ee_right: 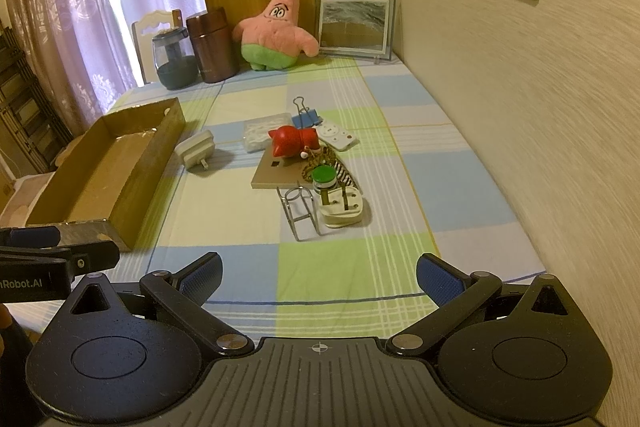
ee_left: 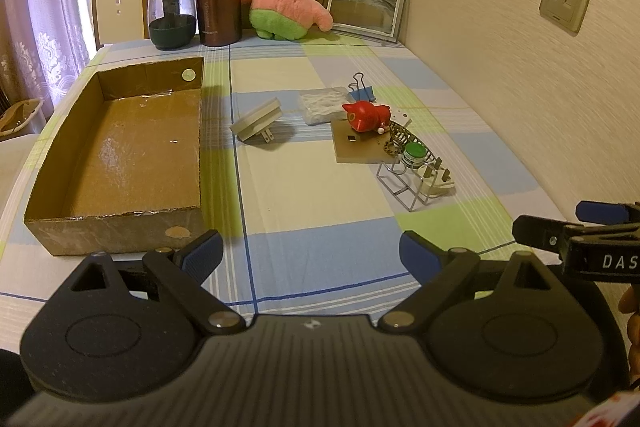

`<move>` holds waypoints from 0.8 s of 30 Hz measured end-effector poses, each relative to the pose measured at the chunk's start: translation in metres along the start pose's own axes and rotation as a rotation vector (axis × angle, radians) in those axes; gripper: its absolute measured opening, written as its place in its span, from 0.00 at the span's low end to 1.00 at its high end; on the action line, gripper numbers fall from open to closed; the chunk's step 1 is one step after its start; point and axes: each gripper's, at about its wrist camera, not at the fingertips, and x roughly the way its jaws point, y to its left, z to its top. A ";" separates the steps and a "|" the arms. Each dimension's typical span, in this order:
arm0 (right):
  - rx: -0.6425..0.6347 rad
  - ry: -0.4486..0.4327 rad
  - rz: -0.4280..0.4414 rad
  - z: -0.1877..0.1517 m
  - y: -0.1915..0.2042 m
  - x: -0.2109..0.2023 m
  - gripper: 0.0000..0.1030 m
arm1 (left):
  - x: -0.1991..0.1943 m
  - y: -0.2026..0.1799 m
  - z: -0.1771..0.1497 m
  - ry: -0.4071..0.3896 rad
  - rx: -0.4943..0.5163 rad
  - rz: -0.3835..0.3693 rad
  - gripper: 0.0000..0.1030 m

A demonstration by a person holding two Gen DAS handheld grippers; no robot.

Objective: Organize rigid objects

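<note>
An empty cardboard box (ee_left: 116, 143) (ee_right: 108, 167) lies at the table's left. Right of it rests a white plug adapter (ee_left: 258, 121) (ee_right: 197, 149). Further right sits a cluster: a red cat figurine (ee_left: 366, 115) (ee_right: 294, 141) on a brown board (ee_left: 356, 147) (ee_right: 276, 173), a clear plastic case (ee_left: 322, 103) (ee_right: 260, 133), a blue binder clip (ee_left: 360, 91) (ee_right: 306, 117), a white remote (ee_right: 336, 135), a green-capped bottle (ee_left: 412, 153) (ee_right: 323, 177), a wire stand (ee_left: 404, 183) (ee_right: 298, 213) and a white plug (ee_left: 434, 185) (ee_right: 342, 209). My left gripper (ee_left: 310, 253) and right gripper (ee_right: 318, 277) both stand open and empty near the front edge.
At the table's far end stand a dark glass jar (ee_left: 172, 15), a brown flask (ee_left: 218, 5), a pink star plush (ee_left: 288, 1) and a framed picture (ee_left: 366, 5). A wall (ee_left: 520, 67) with sockets runs along the right. A chair (ee_left: 120, 3) stands behind.
</note>
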 end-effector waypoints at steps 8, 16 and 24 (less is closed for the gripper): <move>0.011 -0.013 0.003 0.002 -0.008 0.005 0.98 | 0.013 0.002 0.012 0.002 0.002 -0.009 0.90; -0.011 -0.010 -0.008 0.005 -0.025 0.018 0.98 | 0.036 -0.001 0.021 0.006 0.029 -0.053 0.90; -0.032 -0.014 -0.004 0.015 -0.045 0.030 0.98 | 0.069 -0.013 0.027 0.013 0.075 -0.101 0.88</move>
